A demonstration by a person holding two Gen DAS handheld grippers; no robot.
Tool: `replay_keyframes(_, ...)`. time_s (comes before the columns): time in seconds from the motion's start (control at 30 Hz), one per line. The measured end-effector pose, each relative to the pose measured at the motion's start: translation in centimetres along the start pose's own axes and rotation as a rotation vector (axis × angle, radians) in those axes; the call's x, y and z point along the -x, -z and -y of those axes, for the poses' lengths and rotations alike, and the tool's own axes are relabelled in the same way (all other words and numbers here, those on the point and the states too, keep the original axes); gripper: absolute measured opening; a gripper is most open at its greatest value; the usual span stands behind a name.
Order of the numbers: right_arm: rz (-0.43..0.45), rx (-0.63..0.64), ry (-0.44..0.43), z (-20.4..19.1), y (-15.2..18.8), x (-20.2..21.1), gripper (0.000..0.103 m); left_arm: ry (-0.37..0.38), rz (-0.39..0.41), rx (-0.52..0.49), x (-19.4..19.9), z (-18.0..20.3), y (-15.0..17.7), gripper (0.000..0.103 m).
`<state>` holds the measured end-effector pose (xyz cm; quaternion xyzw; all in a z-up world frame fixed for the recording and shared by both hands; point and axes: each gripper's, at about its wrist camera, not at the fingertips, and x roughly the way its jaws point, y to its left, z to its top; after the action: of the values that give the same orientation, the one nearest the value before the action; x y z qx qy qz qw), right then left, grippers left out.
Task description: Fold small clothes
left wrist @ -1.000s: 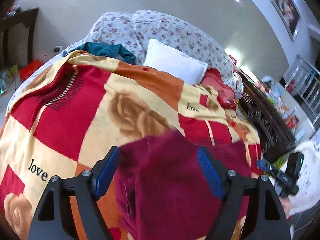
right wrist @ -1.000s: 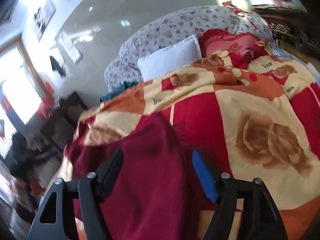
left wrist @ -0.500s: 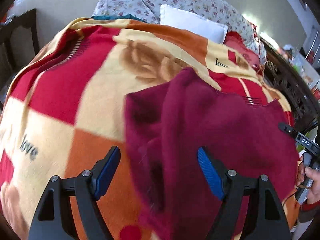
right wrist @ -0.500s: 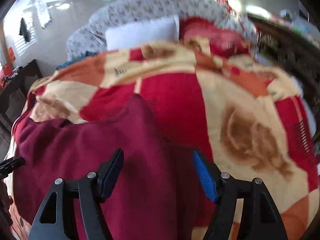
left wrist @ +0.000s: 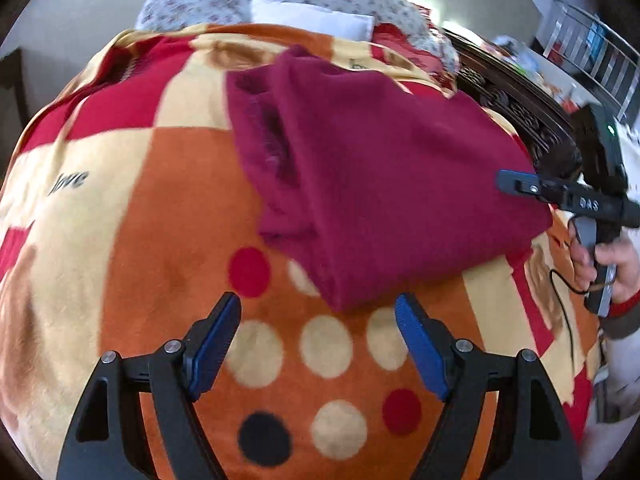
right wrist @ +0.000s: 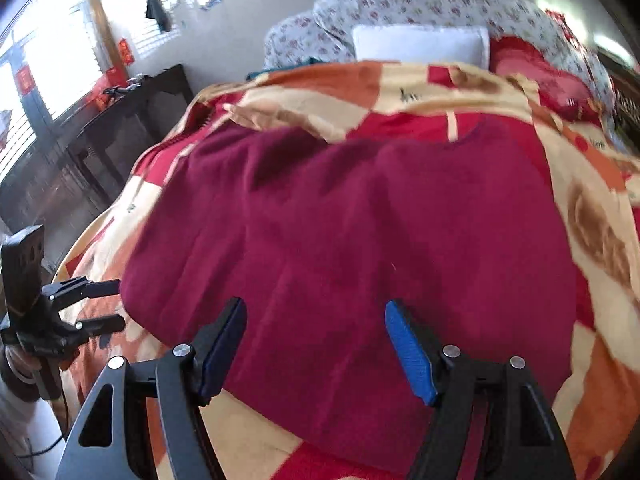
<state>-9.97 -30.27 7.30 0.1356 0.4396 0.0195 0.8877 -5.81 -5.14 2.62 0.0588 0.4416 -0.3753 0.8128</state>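
Our dark red top (left wrist: 380, 168) lies spread on the blanket (left wrist: 152, 216), filling the middle of both frames. Left tongs (left wrist: 318, 336) and right tongs (right wrist: 314, 336) are wide apart, holding nothing. It looks soft, light and floppy, so we should pinch its edge.

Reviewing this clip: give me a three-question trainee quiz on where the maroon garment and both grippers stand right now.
1. True or false: the left gripper is clamped on the maroon garment.
2. The garment lies on: A) the white pillow, B) the patterned blanket, C) the floor.
3. Fill in: the right gripper hovers over the garment with jaws ____.

Key: 1 false, its jaws are open just short of the hem; 2 B; 3 open.
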Motion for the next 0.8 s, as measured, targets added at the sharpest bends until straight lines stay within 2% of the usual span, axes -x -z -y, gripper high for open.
replay_keyframes(0.07,0.002,-0.011,-0.010,0.3,0.2,0.2,0.076,0.002,0.016,-0.034,-0.6,0.9,-0.5,0.079)
replay_keyframes(0.13,-0.002,-0.004,-0.004,0.2,0.3,0.4,0.076,0.008,0.019,-0.056,-1.2,1.4,-1.0,0.073)
replay_keyframes(0.2,-0.004,0.002,0.004,-0.2,0.2,0.5,0.076,0.045,-0.017,-0.078,-1.9,1.8,-1.3,0.020)
replay_keyframes(0.37,0.050,0.003,0.005,-0.4,-0.3,1.9,0.076,0.004,-0.016,-0.164,-0.6,2.3,-1.7,0.010)
replay_keyframes(0.47,0.000,-0.025,0.035,0.6,0.1,0.4,0.076,-0.012,-0.024,-0.166,0.4,1.4,-1.0,0.009)
replay_keyframes(0.53,-0.019,-0.035,0.040,0.7,0.0,-0.4,0.077,-0.008,-0.046,-0.146,-0.4,1.0,-0.2,0.009)
replay_keyframes(0.57,-0.017,-0.029,0.042,0.3,-0.3,-0.3,0.078,-0.022,-0.065,-0.139,-1.2,0.9,0.3,0.010)
replay_keyframes(0.63,0.015,-0.002,0.000,-1.3,-1.4,0.6,0.078,-0.032,-0.042,-0.143,-1.1,1.1,0.6,0.010)
replay_keyframes(0.8,0.090,0.120,-0.054,-7.0,-5.5,0.3,0.073,-0.023,0.015,-0.107,1.4,1.3,0.1,0.018)
